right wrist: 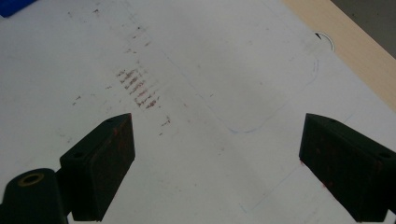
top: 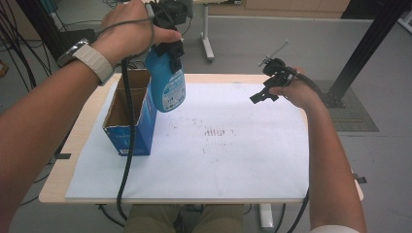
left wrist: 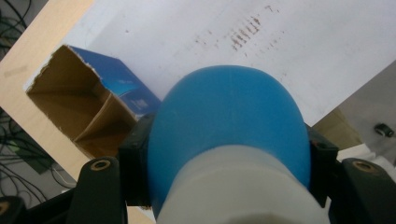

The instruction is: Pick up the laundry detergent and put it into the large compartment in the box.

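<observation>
Blue bottle is gripped by left tool, held above open box; placing remains. Right tool is held wide open, empty.

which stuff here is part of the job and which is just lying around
In the job:
- blue bottle, clamped in the left gripper
- open blue carton beside it

Lying about:
- white sheet with reddish smudges
- right gripper, fingers apart and empty

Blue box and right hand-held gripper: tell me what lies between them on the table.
High view: only the white sheet with reddish smudges lies between box and right hand-held gripper.
</observation>
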The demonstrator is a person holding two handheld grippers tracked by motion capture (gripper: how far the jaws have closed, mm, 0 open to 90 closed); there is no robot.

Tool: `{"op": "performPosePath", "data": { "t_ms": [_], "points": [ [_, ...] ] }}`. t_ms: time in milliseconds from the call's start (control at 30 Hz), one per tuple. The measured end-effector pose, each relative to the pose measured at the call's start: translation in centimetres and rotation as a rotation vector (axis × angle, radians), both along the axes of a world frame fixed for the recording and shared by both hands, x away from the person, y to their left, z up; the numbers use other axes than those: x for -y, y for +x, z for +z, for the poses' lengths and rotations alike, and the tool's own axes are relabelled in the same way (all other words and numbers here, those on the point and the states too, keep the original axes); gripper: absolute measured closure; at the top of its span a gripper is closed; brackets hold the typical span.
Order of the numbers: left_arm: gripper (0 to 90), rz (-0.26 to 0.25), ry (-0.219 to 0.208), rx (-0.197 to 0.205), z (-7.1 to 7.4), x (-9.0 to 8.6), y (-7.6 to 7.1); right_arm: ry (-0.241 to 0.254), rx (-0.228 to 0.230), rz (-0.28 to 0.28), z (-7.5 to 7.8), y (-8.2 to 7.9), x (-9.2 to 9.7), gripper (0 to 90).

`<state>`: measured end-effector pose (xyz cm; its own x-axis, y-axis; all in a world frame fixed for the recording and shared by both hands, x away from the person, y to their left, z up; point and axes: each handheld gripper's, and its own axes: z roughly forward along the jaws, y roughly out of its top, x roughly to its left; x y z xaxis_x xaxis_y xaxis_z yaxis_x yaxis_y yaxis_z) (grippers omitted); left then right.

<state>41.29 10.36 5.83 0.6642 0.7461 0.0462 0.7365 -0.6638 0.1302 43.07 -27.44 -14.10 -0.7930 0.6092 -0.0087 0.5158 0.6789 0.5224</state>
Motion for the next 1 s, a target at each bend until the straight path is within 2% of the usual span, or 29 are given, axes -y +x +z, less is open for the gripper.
{"op": "performPosePath", "data": {
  "t_ms": [100,133,167,233,367,533,567,633,733,1000],
  "points": [
    [37.4,0.042,-0.010,0.001,0.2,-0.7,0.2,0.000,0.001,0.009,0.0,0.1,-0.2,10.5],
    [37.4,0.072,-0.016,0.001,0.2,-1.1,0.3,0.000,0.003,0.012,0.0,0.1,-0.2,10.5],
    [37.4,0.072,-0.016,0.001,0.2,-1.1,0.3,-0.001,0.001,0.013,0.0,0.2,-0.2,10.5],
    [37.4,0.113,-0.011,-0.003,0.3,-1.7,0.7,-0.003,0.001,0.012,-0.1,0.2,-0.2,10.5],
    [37.4,0.137,-0.005,-0.005,0.4,-2.1,0.9,-0.003,0.003,0.015,-0.1,0.3,-0.2,10.5],
    [37.4,0.192,-0.010,-0.006,0.7,-3.4,1.3,-0.004,0.003,0.015,-0.1,0.4,-0.3,10.5],
    [37.4,0.217,-0.014,-0.006,0.8,-3.8,1.3,-0.001,0.005,0.018,-0.1,0.4,-0.3,10.5],
    [37.5,0.224,-0.011,-0.005,0.8,-4.0,1.4,0.000,0.005,0.020,-0.1,0.4,-0.3,10.5],
    [37.4,0.261,-0.003,-0.001,0.8,-4.4,1.3,0.000,0.005,0.024,-0.1,0.5,-0.4,10.5],
    [37.4,0.334,-0.014,-0.007,0.9,-5.8,1.5,0.000,0.004,0.033,-0.2,0.6,-0.5,10.5]
  ]
}}
